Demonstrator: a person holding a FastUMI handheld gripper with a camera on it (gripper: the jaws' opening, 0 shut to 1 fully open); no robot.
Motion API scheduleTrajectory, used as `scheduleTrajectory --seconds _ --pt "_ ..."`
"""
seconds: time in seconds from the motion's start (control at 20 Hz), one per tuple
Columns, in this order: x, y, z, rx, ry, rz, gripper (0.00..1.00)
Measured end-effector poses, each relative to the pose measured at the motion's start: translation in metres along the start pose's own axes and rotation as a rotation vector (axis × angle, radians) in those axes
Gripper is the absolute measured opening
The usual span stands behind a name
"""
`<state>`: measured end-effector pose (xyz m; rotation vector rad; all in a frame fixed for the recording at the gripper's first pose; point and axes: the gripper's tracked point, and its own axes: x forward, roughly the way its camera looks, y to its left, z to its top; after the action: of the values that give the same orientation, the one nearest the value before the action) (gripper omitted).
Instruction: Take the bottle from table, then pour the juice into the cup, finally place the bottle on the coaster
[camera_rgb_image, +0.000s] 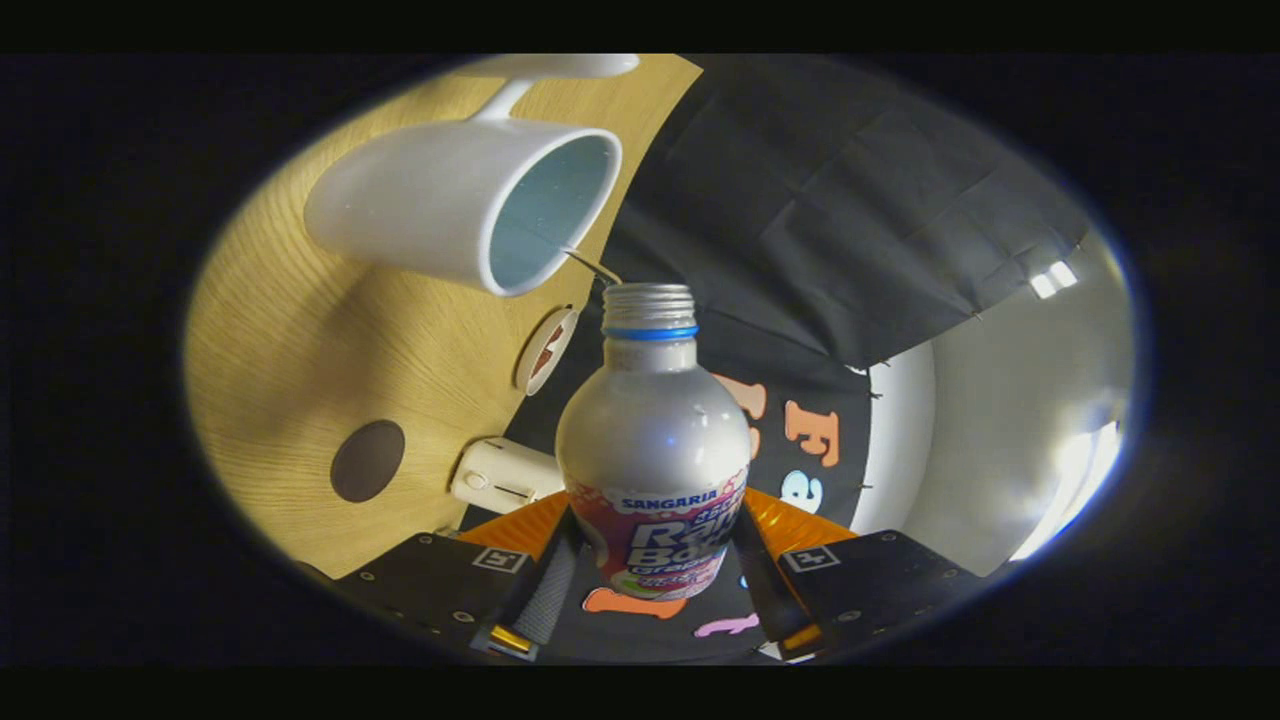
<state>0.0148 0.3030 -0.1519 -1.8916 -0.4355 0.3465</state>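
Silver bottle (652, 450) clamped between hand-held gripper (655, 590) fingers, base hidden, near cup (440, 200).

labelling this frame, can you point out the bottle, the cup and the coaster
bottle (652, 440): gripper view, on its silver shoulder, held between the tongs' fingers.
cup (420, 205): gripper view, on its white outer wall, beyond the bottle's mouth.
coaster (367, 460): gripper view, on the middle of the dark round disc on the table.

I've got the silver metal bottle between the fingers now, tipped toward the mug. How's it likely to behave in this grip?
The silver metal bottle looks rigid, so it should not buckle between the gripper fingers. Its smooth, glossy, rounded body may slip or twist as it tilts. Its threaded neck is uncapped, so liquid could spill short of the white ceramic mug.
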Motion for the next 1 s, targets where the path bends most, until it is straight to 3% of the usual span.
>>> scheduleTrajectory --seconds 1.0 --pt "-0.001 -0.020 -0.002 -0.073 -0.034 -0.029 0.76"
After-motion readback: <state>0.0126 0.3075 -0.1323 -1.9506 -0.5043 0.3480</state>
